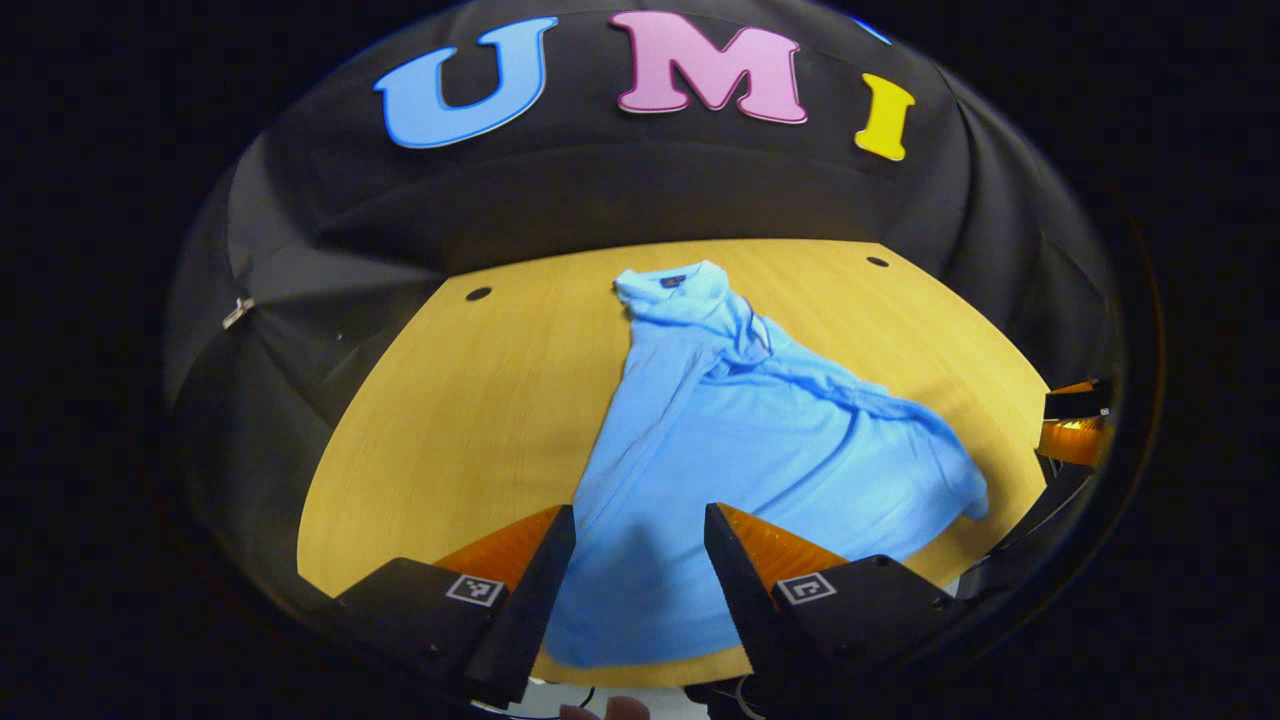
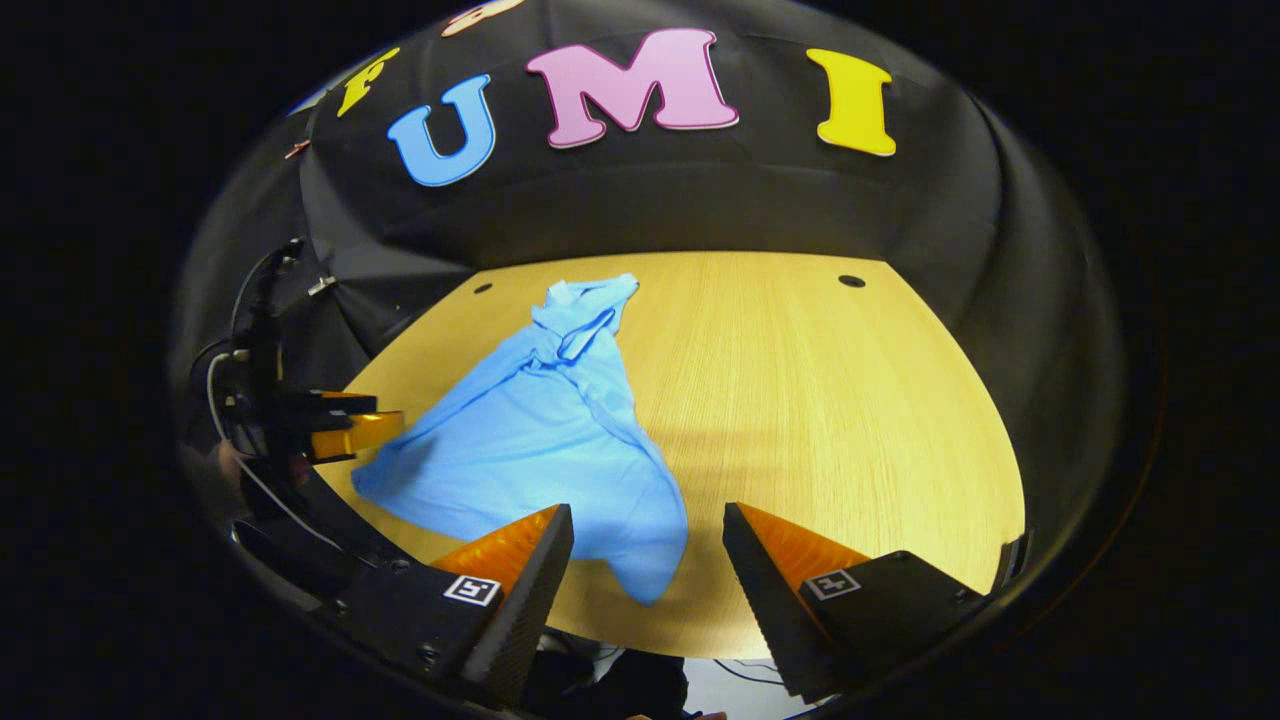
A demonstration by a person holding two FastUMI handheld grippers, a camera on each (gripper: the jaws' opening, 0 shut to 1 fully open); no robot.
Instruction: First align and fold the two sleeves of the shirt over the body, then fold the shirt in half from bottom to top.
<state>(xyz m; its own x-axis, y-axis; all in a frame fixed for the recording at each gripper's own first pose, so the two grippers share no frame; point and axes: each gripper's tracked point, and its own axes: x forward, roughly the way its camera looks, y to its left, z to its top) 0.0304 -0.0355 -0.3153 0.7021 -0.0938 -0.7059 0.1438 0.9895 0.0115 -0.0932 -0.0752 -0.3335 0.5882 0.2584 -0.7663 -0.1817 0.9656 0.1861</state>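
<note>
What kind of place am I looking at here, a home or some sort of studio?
Most likely a recording booth, not a home: black cloth walls in a bare wooden table on which a light blue shirt lies, and handheld grippers with cables hang over it.

No readable text showed. The collar label (image 1: 673, 281) on the shirt (image 1: 740, 450) was too small to read; square coded markers (image 1: 474, 589) sat on the fingers.

left hand-held gripper (image 1: 640, 570) agape, right hand-held gripper (image 2: 648, 570) agape
</note>
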